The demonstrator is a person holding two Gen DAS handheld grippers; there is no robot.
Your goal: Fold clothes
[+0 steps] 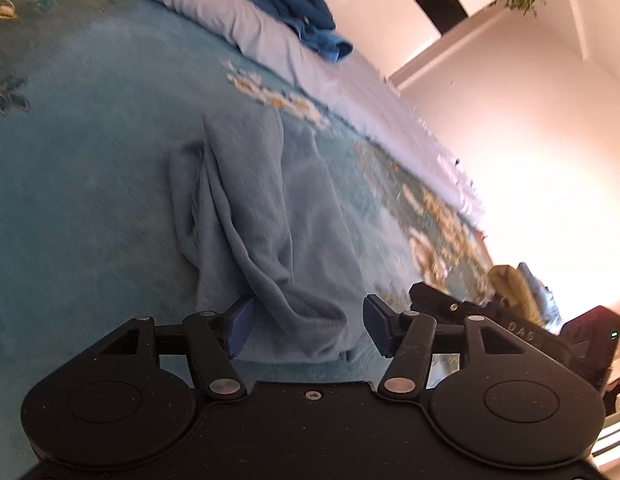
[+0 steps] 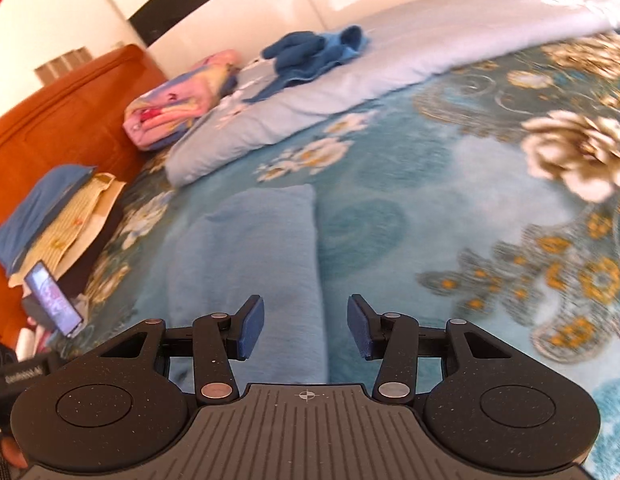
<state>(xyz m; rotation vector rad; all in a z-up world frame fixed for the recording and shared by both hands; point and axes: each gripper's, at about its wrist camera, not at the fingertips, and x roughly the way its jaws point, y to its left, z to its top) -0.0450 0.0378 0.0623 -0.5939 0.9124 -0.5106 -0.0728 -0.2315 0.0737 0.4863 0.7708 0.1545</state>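
- Left tool [image 1: 307, 330] released, jaws apart over the near end of a crumpled light-blue garment [image 1: 261, 216] on the bed.
- Right tool [image 2: 305, 328] released above its smoother folded edge [image 2: 316, 240].
- Open floral blanket [image 2: 450, 184] stretches rightward; blue clothes pile [image 2: 314, 54] lies well beyond.

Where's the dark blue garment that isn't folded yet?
The dark blue garment lies crumpled on the pale blue quilt at the far side of the bed, right of the pink folded bundle.
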